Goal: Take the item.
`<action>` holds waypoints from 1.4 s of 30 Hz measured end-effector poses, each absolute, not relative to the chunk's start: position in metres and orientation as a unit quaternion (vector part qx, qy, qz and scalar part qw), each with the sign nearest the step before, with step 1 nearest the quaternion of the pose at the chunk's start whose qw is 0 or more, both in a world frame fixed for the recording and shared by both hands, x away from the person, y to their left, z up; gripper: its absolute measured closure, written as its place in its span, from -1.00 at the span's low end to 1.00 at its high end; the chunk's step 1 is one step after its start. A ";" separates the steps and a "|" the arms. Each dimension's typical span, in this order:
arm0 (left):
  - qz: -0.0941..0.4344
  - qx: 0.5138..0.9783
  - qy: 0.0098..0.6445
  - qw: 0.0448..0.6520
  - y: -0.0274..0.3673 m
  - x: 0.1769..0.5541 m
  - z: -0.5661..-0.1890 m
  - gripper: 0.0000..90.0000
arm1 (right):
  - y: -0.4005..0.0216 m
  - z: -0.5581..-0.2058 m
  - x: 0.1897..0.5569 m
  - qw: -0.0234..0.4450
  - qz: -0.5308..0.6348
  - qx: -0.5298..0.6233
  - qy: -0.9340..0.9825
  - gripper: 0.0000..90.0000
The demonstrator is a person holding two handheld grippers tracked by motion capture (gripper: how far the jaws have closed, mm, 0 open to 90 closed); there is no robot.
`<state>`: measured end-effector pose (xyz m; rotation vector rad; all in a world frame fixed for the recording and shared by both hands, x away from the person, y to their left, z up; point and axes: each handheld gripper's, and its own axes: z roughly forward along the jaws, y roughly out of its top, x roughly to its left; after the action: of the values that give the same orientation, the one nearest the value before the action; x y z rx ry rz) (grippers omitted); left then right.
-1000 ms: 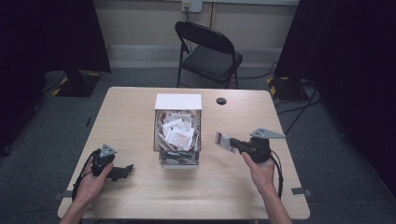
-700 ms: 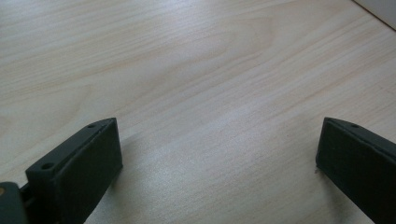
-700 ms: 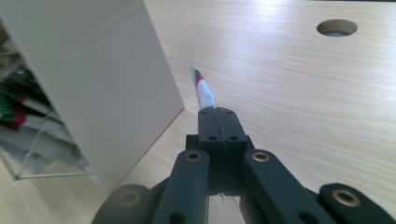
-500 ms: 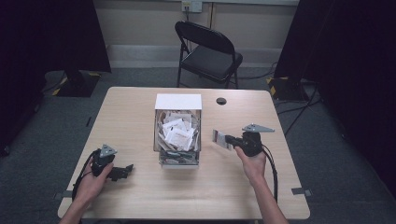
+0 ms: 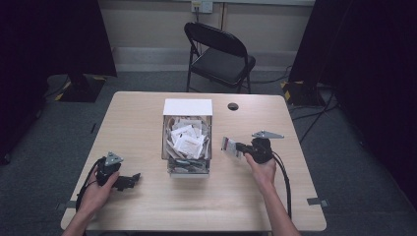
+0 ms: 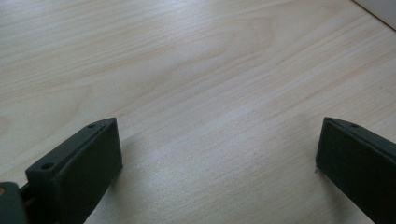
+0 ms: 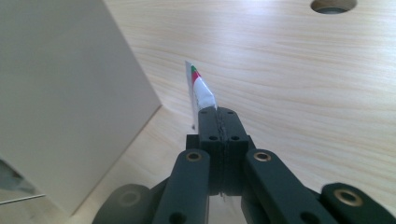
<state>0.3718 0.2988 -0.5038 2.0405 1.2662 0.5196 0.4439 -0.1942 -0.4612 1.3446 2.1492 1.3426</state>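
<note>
A clear box [image 5: 187,142] with a white back wall stands mid-table, full of several white packets [image 5: 187,140]. Just right of it, my right gripper [image 5: 235,146] is shut on one white packet [image 5: 227,144] with a red and green mark [image 7: 200,88]; the packet sticks up edge-on between the closed jaws, above the table, next to the box's white wall [image 7: 65,98]. My left gripper [image 5: 129,181] rests low on the table at the front left. Its jaws stand wide apart, its fingers [image 6: 79,165] over bare wood with nothing between them.
A round cable hole [image 5: 233,106] lies in the wooden table [image 5: 295,196] behind the right gripper and appears in the right gripper view [image 7: 332,4]. A black folding chair [image 5: 219,54] stands beyond the table's far edge. Cables trail from both grippers.
The right hand has carried the gripper and its packet a little leftward and forward, closer to the box. The left hand and gripper have stayed in place.
</note>
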 end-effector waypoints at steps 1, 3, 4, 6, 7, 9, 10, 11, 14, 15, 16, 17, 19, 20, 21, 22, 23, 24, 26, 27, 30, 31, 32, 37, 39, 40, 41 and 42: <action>0.199 0.782 0.485 0.336 0.299 0.372 -0.504 -1.00 | -0.195 -0.462 0.445 0.137 0.461 0.468 0.742 1.00; 0.199 0.782 0.486 0.336 0.299 0.372 -0.504 -1.00 | -0.198 -0.465 0.448 0.141 0.453 0.474 0.742 1.00; 0.199 0.782 0.486 0.336 0.299 0.372 -0.504 -1.00 | -0.198 -0.465 0.448 0.141 0.453 0.474 0.742 1.00; 0.199 0.782 0.486 0.336 0.299 0.372 -0.504 -1.00 | -0.200 -0.470 0.451 0.142 0.443 0.481 0.743 1.00; 0.199 0.782 0.485 0.336 0.299 0.372 -0.504 -1.00 | -0.200 -0.472 0.452 0.145 0.439 0.482 0.744 1.00; 0.199 0.782 0.485 0.336 0.299 0.372 -0.504 -1.00 | -0.200 -0.474 0.453 0.147 0.439 0.483 0.743 1.00; 0.199 0.782 0.485 0.336 0.299 0.372 -0.504 -1.00 | -0.200 -0.475 0.453 0.148 0.437 0.484 0.744 1.00; 0.199 0.782 0.486 0.336 0.299 0.372 -0.504 -1.00 | -0.199 -0.476 0.453 0.149 0.433 0.484 0.746 1.00; 0.199 0.781 0.487 0.337 0.298 0.372 -0.504 -1.00 | -0.198 -0.480 0.456 0.151 0.425 0.486 0.748 0.99; 0.199 0.781 0.487 0.337 0.298 0.372 -0.504 -1.00 | -0.198 -0.481 0.456 0.154 0.424 0.487 0.748 0.99; 0.199 0.781 0.487 0.337 0.298 0.372 -0.504 -1.00 | -0.198 -0.481 0.457 0.158 0.425 0.488 0.746 0.99; 0.199 0.781 0.487 0.337 0.298 0.372 -0.504 -1.00 | -0.197 -0.482 0.457 0.159 0.426 0.488 0.745 0.98; 0.199 0.781 0.487 0.337 0.298 0.372 -0.504 -1.00 | -0.195 -0.484 0.458 0.157 0.425 0.487 0.747 0.98; 0.199 0.781 0.487 0.337 0.298 0.372 -0.504 -1.00 | -0.194 -0.486 0.459 0.158 0.423 0.487 0.747 0.97; 0.199 0.781 0.487 0.337 0.298 0.372 -0.504 -1.00 | -0.194 -0.487 0.460 0.157 0.420 0.490 0.747 0.97; 0.199 0.781 0.487 0.337 0.298 0.372 -0.504 -1.00 | -0.194 -0.489 0.461 0.156 0.418 0.492 0.748 0.96; 0.199 0.781 0.487 0.337 0.298 0.372 -0.504 -1.00 | -0.194 -0.491 0.462 0.157 0.414 0.495 0.748 0.96; 0.199 0.781 0.487 0.337 0.298 0.372 -0.504 -1.00 | -0.195 -0.493 0.463 0.157 0.411 0.497 0.748 0.95; 0.199 0.781 0.487 0.337 0.298 0.372 -0.504 -1.00 | -0.196 -0.495 0.464 0.155 0.410 0.500 0.747 0.95; 0.199 0.781 0.487 0.337 0.298 0.372 -0.504 -1.00 | -0.196 -0.496 0.465 0.155 0.409 0.500 0.747 0.95; 0.199 0.781 0.487 0.337 0.298 0.372 -0.504 -1.00 | -0.196 -0.495 0.466 0.157 0.407 0.500 0.748 0.95; 0.199 0.781 0.487 0.337 0.298 0.372 -0.504 -1.00 | -0.195 -0.495 0.467 0.157 0.406 0.501 0.748 0.95; 0.199 0.780 0.487 0.337 0.298 0.372 -0.504 -1.00 | -0.196 -0.495 0.468 0.158 0.404 0.501 0.749 0.95; 0.199 0.781 0.487 0.337 0.298 0.372 -0.504 -1.00 | -0.195 -0.499 0.470 0.158 0.399 0.504 0.750 0.85; 0.199 0.781 0.487 0.337 0.298 0.372 -0.504 -1.00 | -0.195 -0.499 0.470 0.159 0.399 0.505 0.748 0.81; 0.199 0.781 0.487 0.337 0.298 0.372 -0.504 -1.00 | -0.195 -0.499 0.470 0.159 0.399 0.504 0.749 0.79; 0.200 0.780 0.487 0.338 0.298 0.372 -0.504 -1.00 | -0.195 -0.499 0.470 0.157 0.401 0.503 0.749 0.73; 0.199 0.781 0.487 0.337 0.298 0.372 -0.504 -1.00 | -0.197 -0.499 0.471 0.148 0.409 0.503 0.747 0.68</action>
<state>0.3718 0.2985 -0.5040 2.0349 1.2688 0.5199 0.4708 -0.1966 -0.4990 1.4471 2.1476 1.1762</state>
